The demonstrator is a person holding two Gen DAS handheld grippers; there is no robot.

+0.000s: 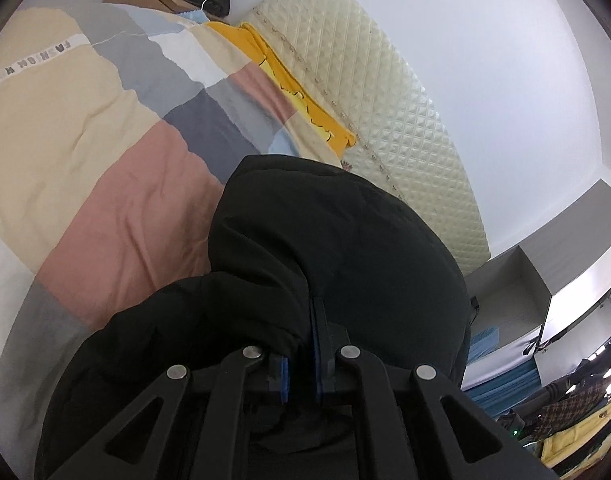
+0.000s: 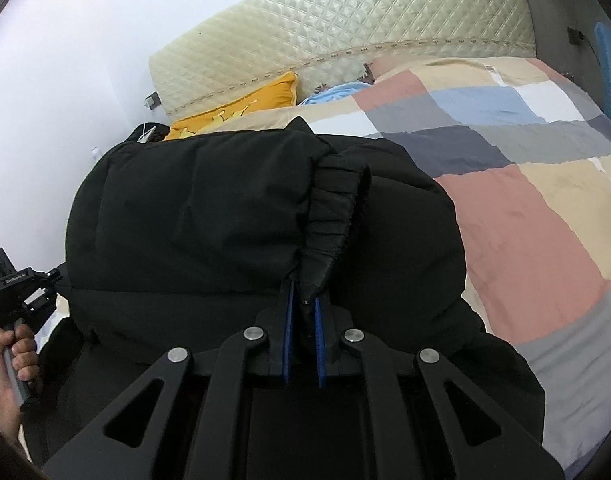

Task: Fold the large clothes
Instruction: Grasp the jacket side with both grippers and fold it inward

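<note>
Black padded jacket lies bunched on the patchwork quilt, below the quilted headboard. My right gripper is clamped on the ribbed cuff; my left gripper is pinched on a fold of shell fabric. Bulky, soft, probably slick. Best held at seams, cuffs and hem, where the padding thins.

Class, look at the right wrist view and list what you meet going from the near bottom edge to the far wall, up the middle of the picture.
right gripper, shut on the elastic cuff → black padded jacket → yellow pillow → quilted cream headboard.
</note>
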